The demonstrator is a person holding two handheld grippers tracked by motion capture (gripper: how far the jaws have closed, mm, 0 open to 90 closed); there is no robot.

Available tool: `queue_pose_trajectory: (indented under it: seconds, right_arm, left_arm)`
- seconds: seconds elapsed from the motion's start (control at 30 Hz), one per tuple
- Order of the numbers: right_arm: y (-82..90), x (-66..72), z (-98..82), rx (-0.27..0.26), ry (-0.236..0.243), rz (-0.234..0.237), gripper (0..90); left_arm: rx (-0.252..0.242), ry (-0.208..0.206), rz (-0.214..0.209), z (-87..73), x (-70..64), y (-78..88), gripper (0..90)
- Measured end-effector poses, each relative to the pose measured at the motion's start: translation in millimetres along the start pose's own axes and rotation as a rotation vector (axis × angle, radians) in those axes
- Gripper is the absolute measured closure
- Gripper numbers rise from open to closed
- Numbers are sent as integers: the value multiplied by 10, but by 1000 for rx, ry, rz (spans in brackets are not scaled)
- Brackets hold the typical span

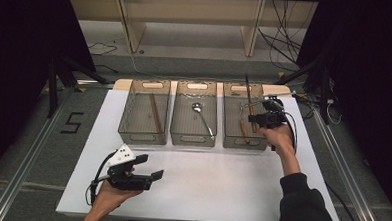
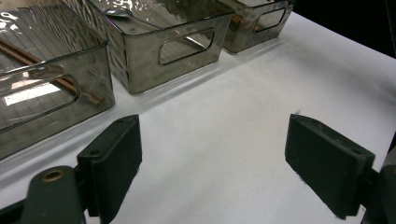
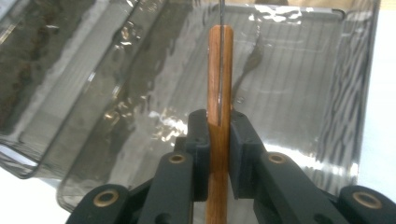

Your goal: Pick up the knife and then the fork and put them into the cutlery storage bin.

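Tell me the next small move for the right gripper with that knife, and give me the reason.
Probably lower the knife into the right-hand bin and then open the jaws. The right gripper is shut on its wooden handle and hangs over that bin, where another wooden-handled piece already lies. The spoon has the middle bin, so the knife seems to belong here.

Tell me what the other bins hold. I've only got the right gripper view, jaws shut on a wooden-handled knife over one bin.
Observer: The middle bin holds a spoon.
Operator: Go on.
Observer: The left bin holds a brown stick, possibly chopsticks.
Operator: Keep going.
Observer: The left gripper is over the bare white table on your side of the bins, jaws open and empty.
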State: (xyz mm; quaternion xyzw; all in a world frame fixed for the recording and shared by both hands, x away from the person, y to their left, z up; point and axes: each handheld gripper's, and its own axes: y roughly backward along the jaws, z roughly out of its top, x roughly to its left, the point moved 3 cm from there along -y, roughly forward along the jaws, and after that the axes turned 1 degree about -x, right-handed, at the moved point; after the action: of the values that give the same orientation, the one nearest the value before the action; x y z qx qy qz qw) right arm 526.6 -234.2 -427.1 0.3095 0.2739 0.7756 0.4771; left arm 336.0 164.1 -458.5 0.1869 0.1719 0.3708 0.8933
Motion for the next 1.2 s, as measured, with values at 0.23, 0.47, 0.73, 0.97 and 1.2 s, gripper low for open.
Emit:
queue_pose_trajectory:
  seconds: [0.23, 0.47, 0.73, 0.97, 1.2]
  right_arm:
    - [-27, -50, -34, 26, -4, -24, 810]
    - [-89, -57, -60, 69, -5, -27, 635]
    - [-36, 26, -32, 34, 8, 15, 484]
    - [71, 123, -30, 5, 44, 37, 463]
    - [175, 230, -38, -38, 80, 72, 432]
  left_arm:
    - [1, 5, 1, -5, 2, 1, 187]
    - [4, 4, 1, -10, 4, -4, 187]
    - [5, 3, 0, -10, 1, -3, 187]
    - [3, 5, 0, -9, 3, -2, 187]
    - [-3, 5, 2, -9, 7, 1, 187]
